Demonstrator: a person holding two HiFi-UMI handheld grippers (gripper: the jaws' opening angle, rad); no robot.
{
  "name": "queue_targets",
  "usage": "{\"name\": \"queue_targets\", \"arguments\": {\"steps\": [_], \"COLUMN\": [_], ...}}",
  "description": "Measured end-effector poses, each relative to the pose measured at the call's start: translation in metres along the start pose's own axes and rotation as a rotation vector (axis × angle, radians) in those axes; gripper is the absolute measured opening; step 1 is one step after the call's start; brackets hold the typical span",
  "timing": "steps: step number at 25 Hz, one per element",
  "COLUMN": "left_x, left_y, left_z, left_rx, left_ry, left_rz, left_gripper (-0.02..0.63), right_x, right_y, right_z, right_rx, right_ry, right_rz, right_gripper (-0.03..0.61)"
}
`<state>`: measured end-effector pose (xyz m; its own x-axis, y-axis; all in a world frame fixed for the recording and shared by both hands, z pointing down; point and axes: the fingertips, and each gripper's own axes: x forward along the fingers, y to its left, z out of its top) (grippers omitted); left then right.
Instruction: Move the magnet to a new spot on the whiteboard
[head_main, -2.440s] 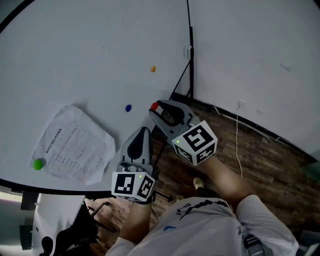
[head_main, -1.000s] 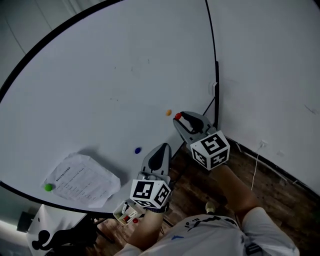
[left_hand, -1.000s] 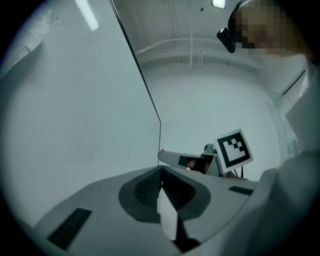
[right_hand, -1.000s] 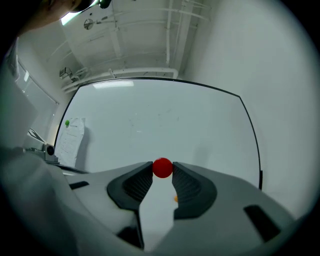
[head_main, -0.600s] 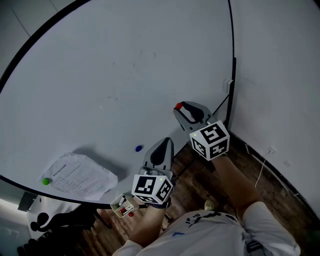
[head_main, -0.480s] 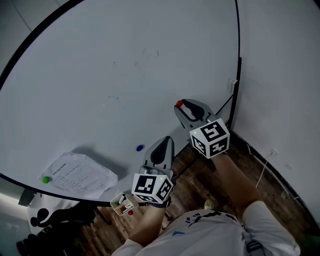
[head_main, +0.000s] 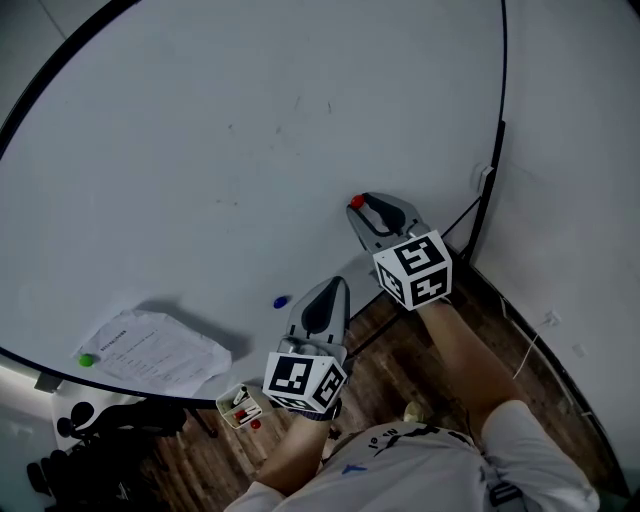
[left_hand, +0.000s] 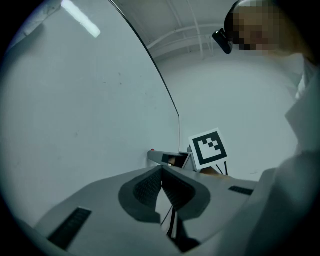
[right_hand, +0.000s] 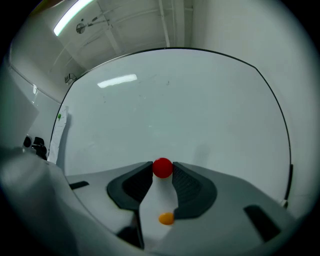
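The left gripper hangs low in front of the board, its tips near the board's bottom edge. Its own view shows the jaws pressed together with nothing between them.

At the board's far lower left a green magnet pins the corner of a printed paper, which hangs aslant. Further right, a blue magnet sits on the board just beside the left gripper's tips, apart from them.

Right of that and higher up, the right gripper points at the board. Its jaws are nearly closed, pinching the red magnet at their very tips; in the right gripper view the ball sits squarely between the two ribbed pads. It is held right at the board's surface, in the lower right part; whether it touches cannot be told. An orange magnet shows on the board below the red one, seen through the gap between the jaws; the head view hides it behind the gripper.

Furthest right, a dark cable runs down by the board's right edge toward the wooden floor.
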<state>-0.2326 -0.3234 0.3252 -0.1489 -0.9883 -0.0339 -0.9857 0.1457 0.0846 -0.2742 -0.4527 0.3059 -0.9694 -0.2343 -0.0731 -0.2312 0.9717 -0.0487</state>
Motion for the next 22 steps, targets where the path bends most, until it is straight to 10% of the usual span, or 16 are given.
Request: {"name": "queue_targets", "arguments": {"steps": [22], "left_x": [0.010], "left_y": [-0.004], "left_z": [-0.011], "left_rx": [-0.018], "left_ry": [0.023], "left_rz": [-0.027], "left_gripper": [0.012], "right_x": [-0.020], "right_y": [-0.002], "right_z": [0.001], "right_rx": [0.023], "right_ry": [-0.008], "right_rz": [0.006], "right_gripper": [0.135]}}
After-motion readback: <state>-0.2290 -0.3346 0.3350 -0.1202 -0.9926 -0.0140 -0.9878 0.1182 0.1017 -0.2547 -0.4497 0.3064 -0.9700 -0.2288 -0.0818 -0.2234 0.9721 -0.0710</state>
